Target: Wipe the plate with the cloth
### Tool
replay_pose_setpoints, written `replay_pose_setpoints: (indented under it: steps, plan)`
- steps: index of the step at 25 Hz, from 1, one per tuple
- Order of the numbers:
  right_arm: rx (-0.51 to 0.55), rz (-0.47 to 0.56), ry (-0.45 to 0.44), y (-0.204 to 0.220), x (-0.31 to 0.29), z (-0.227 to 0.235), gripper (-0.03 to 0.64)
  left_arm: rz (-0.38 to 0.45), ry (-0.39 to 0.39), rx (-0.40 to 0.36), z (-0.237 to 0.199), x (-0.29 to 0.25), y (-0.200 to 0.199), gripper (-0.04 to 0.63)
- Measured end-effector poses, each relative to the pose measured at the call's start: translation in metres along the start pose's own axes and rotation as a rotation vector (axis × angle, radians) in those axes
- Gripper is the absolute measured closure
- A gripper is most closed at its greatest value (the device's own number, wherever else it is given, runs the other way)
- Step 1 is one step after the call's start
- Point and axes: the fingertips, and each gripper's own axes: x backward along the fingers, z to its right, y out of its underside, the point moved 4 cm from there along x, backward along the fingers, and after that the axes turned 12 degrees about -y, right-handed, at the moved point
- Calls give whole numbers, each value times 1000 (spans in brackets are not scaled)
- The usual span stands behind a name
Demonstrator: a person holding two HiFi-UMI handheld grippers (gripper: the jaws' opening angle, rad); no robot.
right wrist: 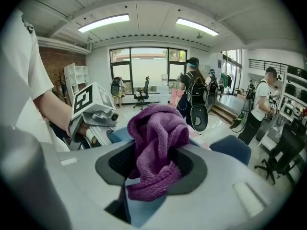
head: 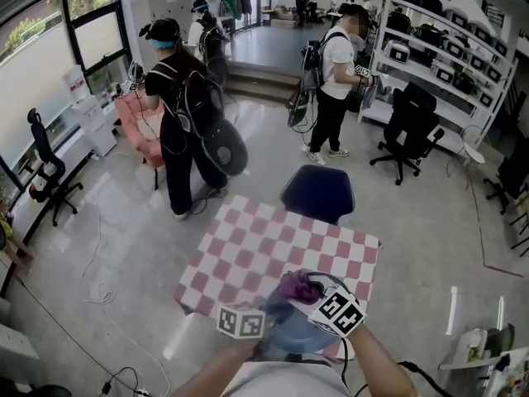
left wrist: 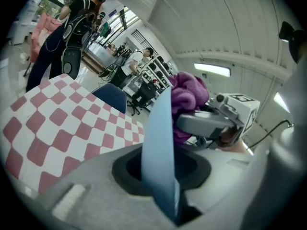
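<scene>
1. The left gripper (left wrist: pixel 160 170) has its jaws clamped on the rim of a light blue plate (left wrist: pixel 160 133), which stands edge-on and nearly upright between them.
2. The right gripper (right wrist: pixel 151 169) has its jaws closed on a bunched purple cloth (right wrist: pixel 156 143). A loose fold of the cloth hangs down over the front of the jaws.
3. The cloth lies against one face of the plate, and the two grippers sit close together with their marker cubes almost side by side.
4. From the head view, plate and cloth are held in the air just in front of the person's chest, over the near edge of the table (head: pixel 256 251), which has a red-and-white checked cover.
5. A dark blue chair (head: pixel 318 193) is pushed up to the table's far side.
6. Beyond it, a person in black (head: pixel 178 114) and a person in a white shirt (head: pixel 331 81) stand on the grey floor, each wearing a backpack.
</scene>
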Motion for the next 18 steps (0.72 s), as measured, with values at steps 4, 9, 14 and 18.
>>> replay_pose_setpoints:
  steps: [4, 9, 14, 18]
  plan:
    - [16, 2, -58, -1, -8, -16, 440, -3, 7, -13, 2, 1, 4, 518]
    - [7, 6, -174, -4, -14, -35, 443, -10, 15, -51, 4, 6, 8, 520]
    - [-7, 12, -171, -1, -18, -37, 443, -6, -1, -44, -1, 11, 12, 523]
    - [-28, 23, -139, 4, -18, -34, 443, -1, -14, -30, -7, 17, 15, 523]
